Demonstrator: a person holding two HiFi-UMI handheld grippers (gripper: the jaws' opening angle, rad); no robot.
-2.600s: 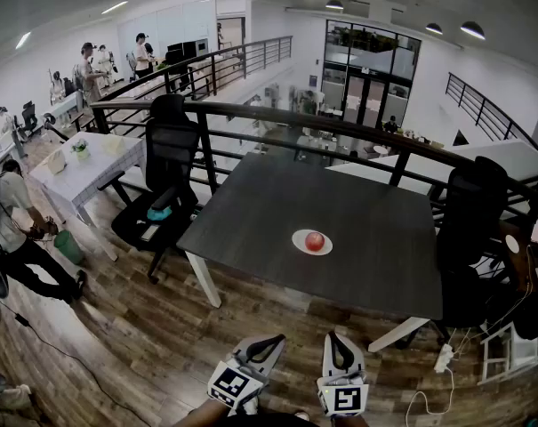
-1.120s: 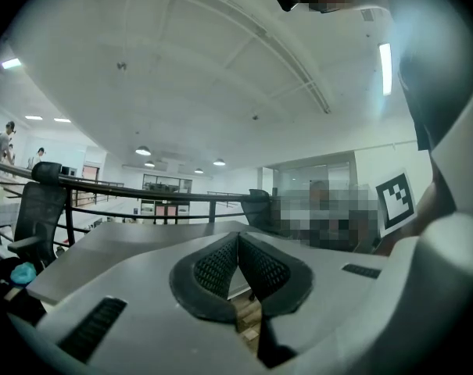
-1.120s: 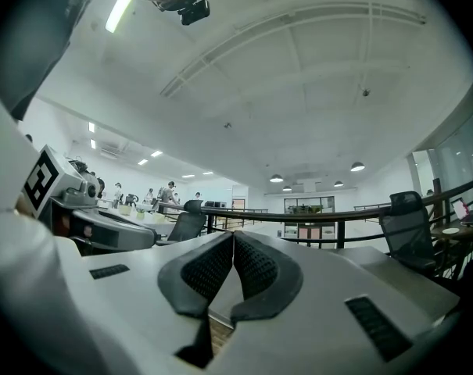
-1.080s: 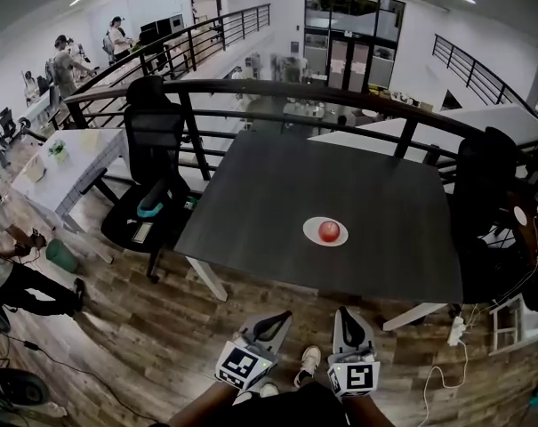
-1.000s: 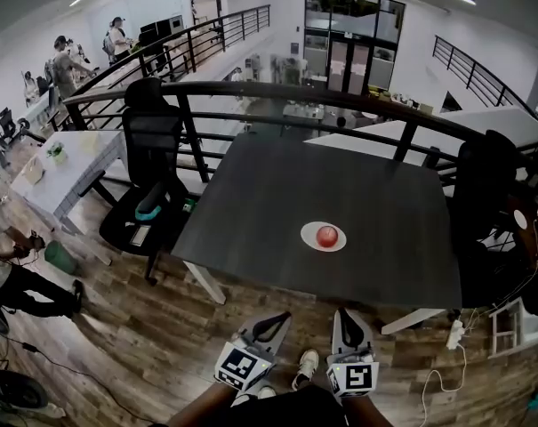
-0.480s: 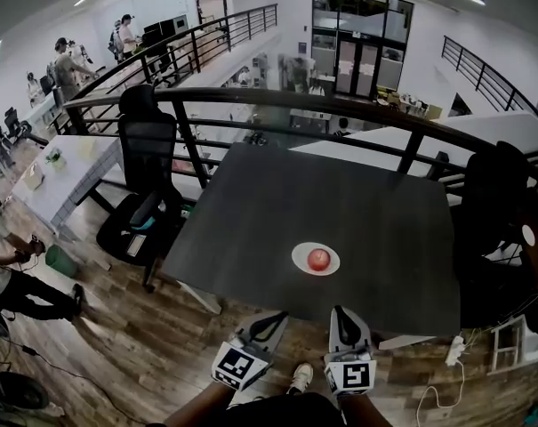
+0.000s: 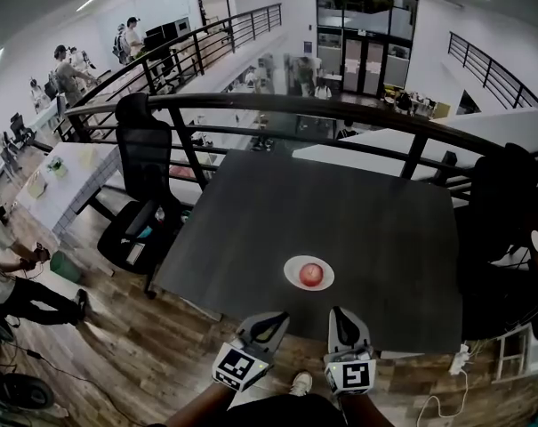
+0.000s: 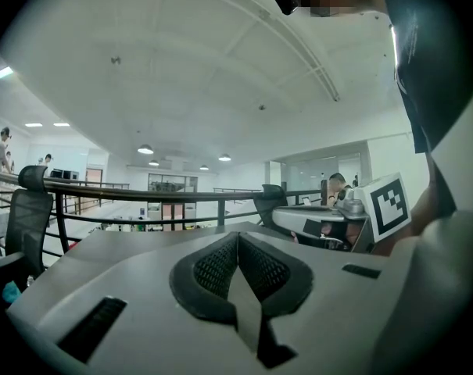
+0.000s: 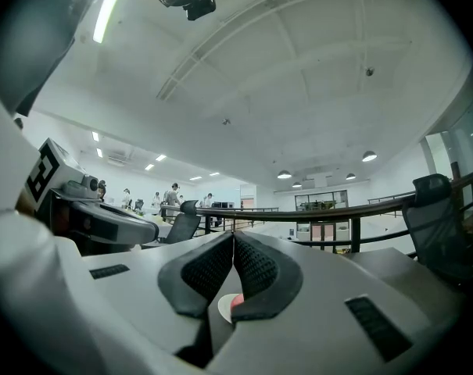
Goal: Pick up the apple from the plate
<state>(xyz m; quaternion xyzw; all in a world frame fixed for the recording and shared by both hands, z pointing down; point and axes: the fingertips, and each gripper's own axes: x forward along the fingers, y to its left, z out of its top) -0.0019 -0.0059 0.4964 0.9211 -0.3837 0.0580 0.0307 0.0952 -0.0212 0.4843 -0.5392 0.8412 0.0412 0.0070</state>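
Note:
A red apple (image 7: 311,274) rests on a small white plate (image 7: 292,269) near the front edge of the dark table (image 7: 340,212). Both grippers are held side by side just short of that edge. My left gripper (image 7: 270,318) sits below and left of the plate, its jaws shut and empty. My right gripper (image 7: 342,313) sits below and slightly right of the plate, also shut on nothing. In the right gripper view a sliver of the apple (image 9: 235,304) and plate (image 9: 223,308) shows beneath the closed tips (image 9: 234,236). The left gripper view shows its tips (image 8: 238,235) closed, with no apple in sight.
A black railing (image 7: 340,114) runs behind the table. Black office chairs stand at the left (image 7: 144,172) and right (image 7: 504,221). A white-clothed table (image 7: 60,172) and several people are off to the left. A power strip with cable (image 7: 460,363) lies on the wooden floor (image 7: 126,345).
The table, plate and apple have drawn closer and lower in the head view. Both grippers have kept side by side with jaws shut, advancing toward the table's front edge.

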